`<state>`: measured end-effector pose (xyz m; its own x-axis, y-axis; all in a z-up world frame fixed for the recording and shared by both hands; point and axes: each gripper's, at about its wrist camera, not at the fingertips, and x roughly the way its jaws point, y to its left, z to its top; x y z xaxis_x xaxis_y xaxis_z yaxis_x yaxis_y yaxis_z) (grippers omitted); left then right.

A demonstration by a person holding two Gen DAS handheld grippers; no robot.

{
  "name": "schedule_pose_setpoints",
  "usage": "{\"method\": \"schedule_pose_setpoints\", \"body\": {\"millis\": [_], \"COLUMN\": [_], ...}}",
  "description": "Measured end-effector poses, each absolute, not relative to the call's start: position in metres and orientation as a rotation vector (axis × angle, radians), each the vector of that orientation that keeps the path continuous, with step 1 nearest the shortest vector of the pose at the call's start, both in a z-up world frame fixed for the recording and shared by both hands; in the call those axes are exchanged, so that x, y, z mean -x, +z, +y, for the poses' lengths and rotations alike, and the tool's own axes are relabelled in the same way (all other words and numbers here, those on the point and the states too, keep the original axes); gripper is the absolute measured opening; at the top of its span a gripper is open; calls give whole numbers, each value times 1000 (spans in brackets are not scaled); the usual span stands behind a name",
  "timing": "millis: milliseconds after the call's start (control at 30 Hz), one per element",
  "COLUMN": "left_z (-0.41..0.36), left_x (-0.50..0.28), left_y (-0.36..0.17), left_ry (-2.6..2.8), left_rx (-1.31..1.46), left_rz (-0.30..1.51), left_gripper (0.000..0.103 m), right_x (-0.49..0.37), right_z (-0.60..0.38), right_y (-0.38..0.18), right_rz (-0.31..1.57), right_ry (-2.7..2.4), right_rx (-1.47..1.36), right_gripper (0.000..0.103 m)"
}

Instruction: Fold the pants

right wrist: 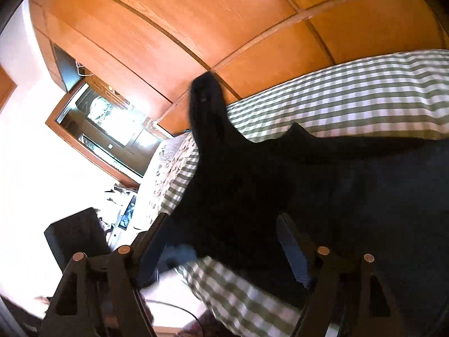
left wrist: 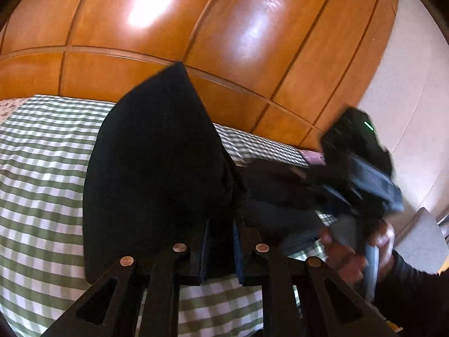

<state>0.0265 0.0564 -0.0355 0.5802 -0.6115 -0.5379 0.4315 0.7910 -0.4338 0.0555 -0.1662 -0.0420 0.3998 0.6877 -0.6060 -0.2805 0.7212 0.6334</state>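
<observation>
We hold the dark pants (left wrist: 157,168) lifted over the checked bed (left wrist: 42,174), the left tool (left wrist: 220,252) pinching a fabric edge, the right tool (right wrist: 221,241) spread around cloth, seemingly loose, so folding looks barely begun.

Glare streaks the glossy orange wooden wardrobe panels (left wrist: 213,28); the window-side white wall (right wrist: 33,146) blows out, perhaps daylight; motion blur, fisheye-bent edges.

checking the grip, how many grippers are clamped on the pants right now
1 for certain: the left gripper is shut on the black pants. The right gripper has its fingers spread wide around the fabric, unclamped.
</observation>
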Motion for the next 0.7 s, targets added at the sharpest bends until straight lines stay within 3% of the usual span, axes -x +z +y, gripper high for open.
{"method": "schedule_pose_setpoints", "body": {"millis": [67, 133, 167, 200, 367, 500, 700], "left_z": [55, 53, 53, 53, 96, 158, 171], "left_x": [-24, -24, -24, -24, -19, -25, -52], "left_y": [-37, -38, -38, -37, -20, -21, -36], "left_ry": [-626, -634, -633, -629, -763, -695, -496], "left_rx": [266, 252, 241, 232, 478, 694, 575], "left_rz": [732, 738, 737, 736, 684, 611, 680], "left_gripper": [15, 15, 15, 15, 25, 25, 25], "right_x": [-74, -88, -93, -98, -106, -104, -87], "right_z": [-155, -146, -142, -136, -123, -125, -149], "right_y": [-47, -50, -50, -49, -28, 3, 46], "right_rz": [1001, 1009, 1008, 1015, 993, 933, 855], "right_ry": [652, 645, 645, 627, 642, 676, 686], "right_rx": [-472, -460, -442, -400, -309, -283, -266], "right_gripper": [77, 66, 34, 15, 14, 14, 14]}}
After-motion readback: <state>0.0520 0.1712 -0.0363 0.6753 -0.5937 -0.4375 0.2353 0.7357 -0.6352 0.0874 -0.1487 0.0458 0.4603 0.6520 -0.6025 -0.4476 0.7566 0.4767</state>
